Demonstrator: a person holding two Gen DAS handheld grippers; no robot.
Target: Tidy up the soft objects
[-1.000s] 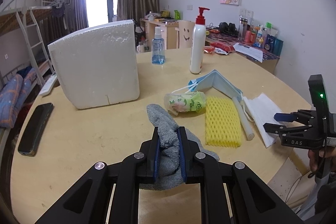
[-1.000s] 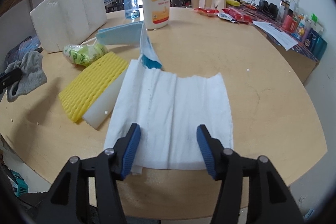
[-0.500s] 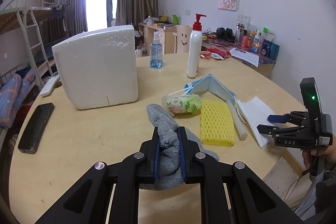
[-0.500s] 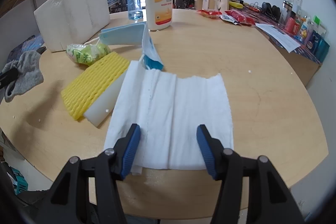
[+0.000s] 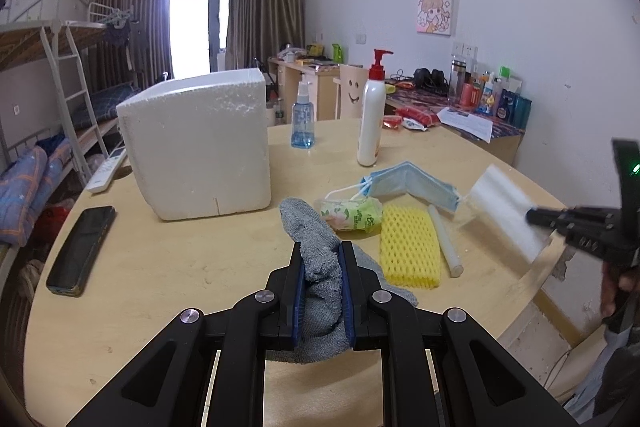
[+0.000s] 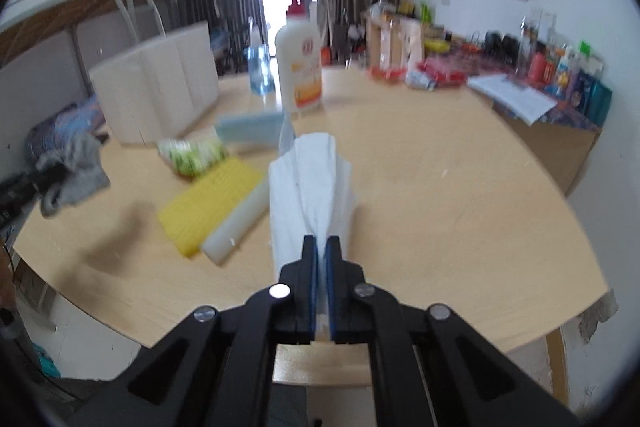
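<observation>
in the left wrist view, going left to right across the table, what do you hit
black phone → white foam box → blue spray bottle → white pump bottle → yellow foam net → white tissue in the right gripper

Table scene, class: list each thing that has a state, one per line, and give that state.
Left tongs: shut on the grey sock.
Right tongs: shut on the white tissue, lifted off the table.
Pump bottle: upright.
Spray bottle: upright.
Face mask: folded, tented.
Phone: lying flat, screen dark.

White tissue (image 6: 310, 183) between closed jaws
</observation>
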